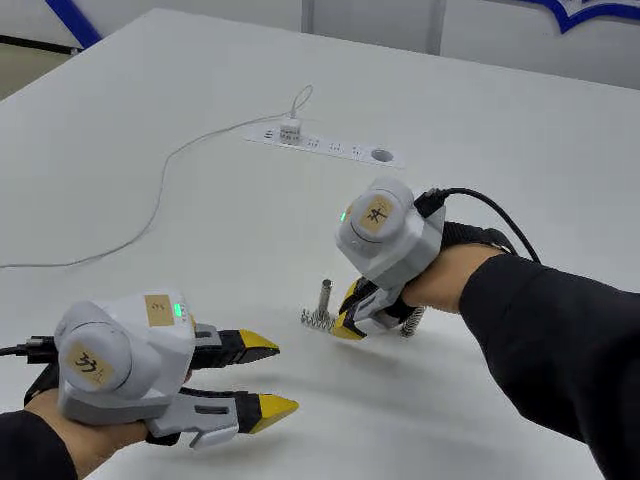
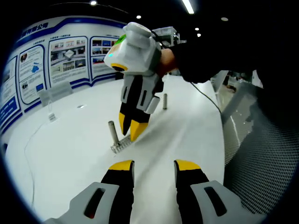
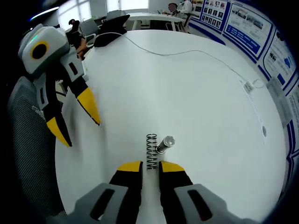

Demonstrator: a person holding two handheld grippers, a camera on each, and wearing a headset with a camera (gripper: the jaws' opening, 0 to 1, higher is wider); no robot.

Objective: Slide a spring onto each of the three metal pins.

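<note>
A short metal pin (image 1: 325, 296) stands upright on the white table (image 1: 200, 250), with a spring (image 1: 317, 320) lying at its foot. My right gripper (image 1: 350, 326) points down at that spring. In the right gripper view its jaws (image 3: 151, 167) stand narrowly open, either side of the near end of the spring (image 3: 151, 151), beside the pin (image 3: 164, 143). My left gripper (image 1: 268, 375) hovers open and holds nothing at the near left. Its own view (image 2: 154, 165) shows the right gripper (image 2: 132, 130), the pin (image 2: 113, 133), the spring (image 2: 120, 147) and a second pin (image 2: 164, 101) behind.
Another spring (image 1: 412, 320) lies just right of the right gripper. A white power strip (image 1: 325, 145) with a plug and a thin cable (image 1: 160, 190) lies further back on the table. A mesh chair back (image 2: 252, 154) stands beside the table.
</note>
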